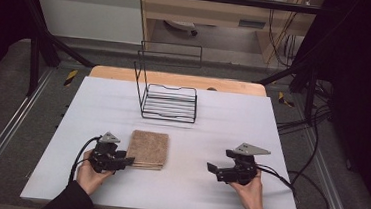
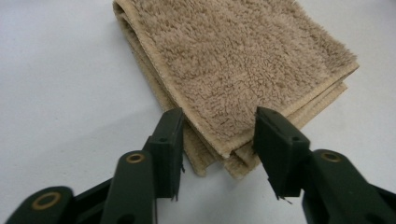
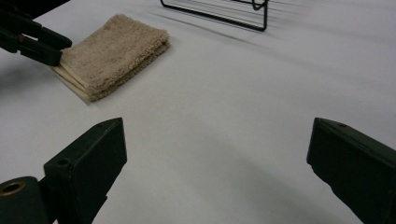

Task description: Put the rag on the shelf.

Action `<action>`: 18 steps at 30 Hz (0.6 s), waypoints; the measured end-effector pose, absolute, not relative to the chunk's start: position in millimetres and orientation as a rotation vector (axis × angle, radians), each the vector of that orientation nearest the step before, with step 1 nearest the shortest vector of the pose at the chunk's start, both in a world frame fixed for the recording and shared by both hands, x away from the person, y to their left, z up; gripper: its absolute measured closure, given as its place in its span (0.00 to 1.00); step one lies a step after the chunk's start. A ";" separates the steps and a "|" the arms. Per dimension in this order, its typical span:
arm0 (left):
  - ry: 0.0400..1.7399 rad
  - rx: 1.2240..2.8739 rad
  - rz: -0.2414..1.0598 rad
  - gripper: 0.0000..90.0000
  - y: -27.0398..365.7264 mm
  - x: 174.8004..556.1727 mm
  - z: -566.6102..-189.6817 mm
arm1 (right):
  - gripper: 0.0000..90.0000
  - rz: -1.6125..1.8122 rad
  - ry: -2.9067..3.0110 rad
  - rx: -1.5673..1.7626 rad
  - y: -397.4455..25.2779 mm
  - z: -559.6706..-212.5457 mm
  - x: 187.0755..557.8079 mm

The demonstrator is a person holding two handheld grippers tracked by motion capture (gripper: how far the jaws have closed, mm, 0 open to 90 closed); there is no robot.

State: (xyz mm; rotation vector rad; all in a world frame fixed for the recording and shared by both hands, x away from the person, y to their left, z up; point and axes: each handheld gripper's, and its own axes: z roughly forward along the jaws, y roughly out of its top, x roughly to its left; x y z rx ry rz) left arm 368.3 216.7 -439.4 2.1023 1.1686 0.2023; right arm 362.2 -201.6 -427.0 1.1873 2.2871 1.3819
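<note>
A folded tan towel (image 1: 148,149) lies flat on the white table (image 1: 222,122), left of centre. In the left gripper view its near corner (image 2: 233,154) sits between my left gripper's (image 2: 218,122) two jaws, which stand apart on either side of it and do not press it. From the high view the left gripper (image 1: 128,161) is at the towel's near-left corner. My right gripper (image 1: 219,161) hovers to the right, well apart from the towel; its jaws are spread wide over bare table (image 3: 217,140). The right gripper view also shows the towel (image 3: 112,53) and the left gripper (image 3: 32,42).
A black wire rack (image 1: 166,95) with a tall back frame stands at the middle back of the table; its base (image 3: 219,11) is at the top of the right gripper view. Cables (image 1: 312,194) trail off the table's right side.
</note>
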 end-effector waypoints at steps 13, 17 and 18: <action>1.205 2.119 0.157 0.91 215.4 367.6 -440.7 | 0.17 1.341 2.393 1.144 -122.6 -424.6 370.7; 1.190 2.122 0.153 0.97 216.6 367.9 -440.9 | 0.22 1.327 2.439 1.132 -95.2 -429.6 374.3; 1.188 2.123 0.156 0.97 216.7 367.9 -440.9 | 0.25 1.322 2.450 1.131 -89.3 -431.1 375.0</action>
